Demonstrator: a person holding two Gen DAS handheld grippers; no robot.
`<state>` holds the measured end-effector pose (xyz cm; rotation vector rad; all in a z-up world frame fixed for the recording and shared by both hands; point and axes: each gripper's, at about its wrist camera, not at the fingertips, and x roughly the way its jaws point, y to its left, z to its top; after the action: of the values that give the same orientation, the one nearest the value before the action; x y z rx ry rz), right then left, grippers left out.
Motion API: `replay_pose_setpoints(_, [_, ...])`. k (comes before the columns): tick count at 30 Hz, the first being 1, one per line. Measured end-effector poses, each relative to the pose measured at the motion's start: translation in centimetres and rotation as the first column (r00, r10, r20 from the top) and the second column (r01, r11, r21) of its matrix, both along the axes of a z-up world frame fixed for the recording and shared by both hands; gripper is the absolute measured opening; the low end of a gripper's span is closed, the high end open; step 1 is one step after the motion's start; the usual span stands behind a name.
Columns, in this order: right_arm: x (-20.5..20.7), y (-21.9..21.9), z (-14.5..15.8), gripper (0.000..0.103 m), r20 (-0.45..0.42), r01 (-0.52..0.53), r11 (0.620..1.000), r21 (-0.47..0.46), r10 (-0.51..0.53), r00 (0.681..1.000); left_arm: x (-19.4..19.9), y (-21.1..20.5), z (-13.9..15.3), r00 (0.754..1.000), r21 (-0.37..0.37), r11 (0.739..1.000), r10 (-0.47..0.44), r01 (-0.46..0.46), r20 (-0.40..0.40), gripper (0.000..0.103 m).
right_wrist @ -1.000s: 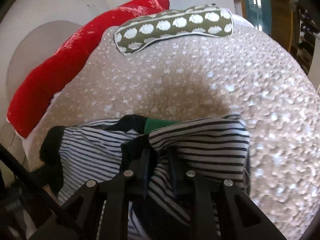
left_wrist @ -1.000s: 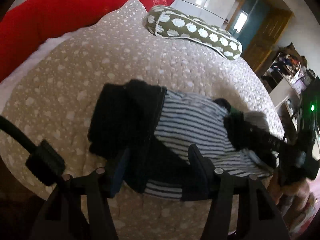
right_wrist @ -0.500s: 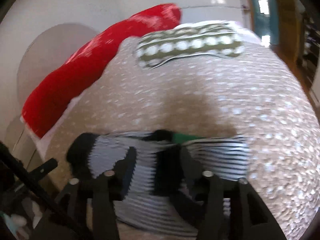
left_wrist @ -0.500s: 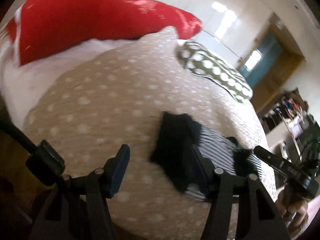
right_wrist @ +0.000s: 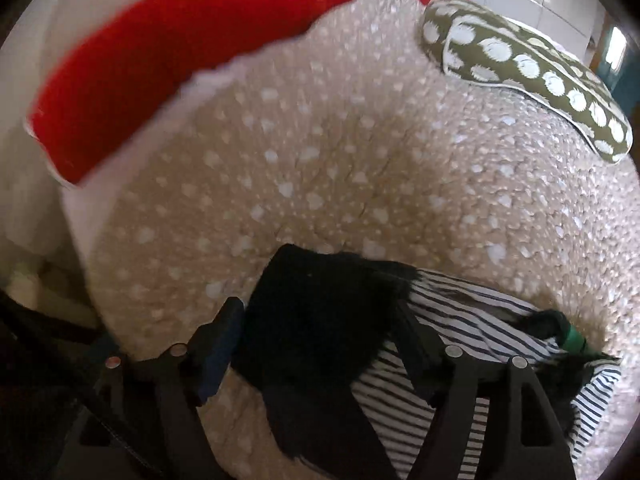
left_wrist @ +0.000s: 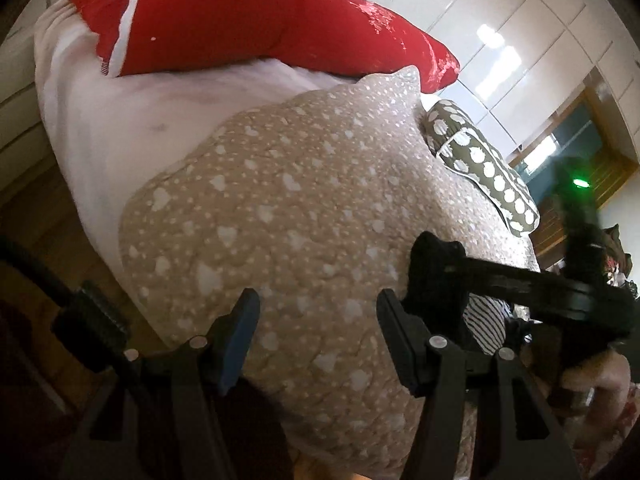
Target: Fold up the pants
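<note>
The pants lie bunched on the beige spotted quilt, black-and-white striped with a black part and a green tag. My right gripper hovers over the black part. Its jaws are opening, the black cloth lies between the fingers, and the pads do not press on it. My left gripper stands open over bare quilt, left of the pants, with nothing between its fingers. In the left wrist view the right gripper reaches across the pants, held by a hand.
A red pillow lies at the far left on a white sheet. An olive pillow with white dots lies at the far right. The bed's edge and wooden floor are at the left. White wardrobe doors and a doorway stand behind.
My right gripper let go of the striped cloth, opened wide and swung left over the black part. My left gripper slid left off the pants onto bare quilt.
</note>
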<state>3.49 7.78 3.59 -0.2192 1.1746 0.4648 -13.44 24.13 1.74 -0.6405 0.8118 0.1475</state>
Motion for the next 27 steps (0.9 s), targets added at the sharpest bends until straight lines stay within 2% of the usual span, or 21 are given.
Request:
replay_pose_setpoints(3, [-0.4,1.8,-1.5,0.08,-0.001,-0.001,0.995,-0.103,0.001,1.0,0.1,-0.1,0.1,1.0,-0.003,1.0,-0.008,0.008,0.0,0.06])
replay_pose_setpoints(4, [-0.5,1.9,-1.9,0.078,0.0,-0.002,0.993,-0.121,0.002,1.0,0.1,-0.2,0.1,1.0,-0.002,1.0,-0.011,0.011,0.0,0.06])
replay_pose_setpoints(6, [-1.0,2.0,-2.2,0.048,0.017,-0.008,0.988,-0.154,0.011,1.0,-0.1,-0.5,0.3,1.0,0.001,1.0,-0.021,0.021,0.005,0.06])
replay_pose_setpoints(9, [-1.2,0.9,-1.2,0.03,0.041,0.002,0.992,-0.124,0.003,0.999,-0.1,-1.3,0.6,0.999,0.013,0.999,-0.042,0.042,0.01,0.06])
replay_pose_setpoints(13, [-1.7,-2.0,0.9,0.027,0.056,0.033,0.999,-0.003,-0.033,0.998,0.2,-3.3,0.9,0.996,0.03,0.995,-0.094,0.094,0.009,0.06])
replay_pose_setpoints(17, [-2.0,-5.0,3.2,0.027,0.064,0.05,0.989,0.142,-0.06,0.996,0.8,-6.2,1.3,0.984,0.031,0.983,-0.179,0.179,0.005,0.06])
replay_pose_setpoints(22, [-2.4,-10.2,5.2,0.028,0.08,0.082,0.949,0.306,-0.111,0.991,1.1,-9.3,2.2,0.968,0.063,0.966,-0.249,0.249,0.004,0.06])
replay_pose_setpoints(27, [-3.2,-19.0,5.5,0.03,0.096,0.184,0.884,0.429,-0.247,0.964,1.6,-12.5,3.1,0.953,0.107,0.947,-0.304,0.302,-0.003,0.06])
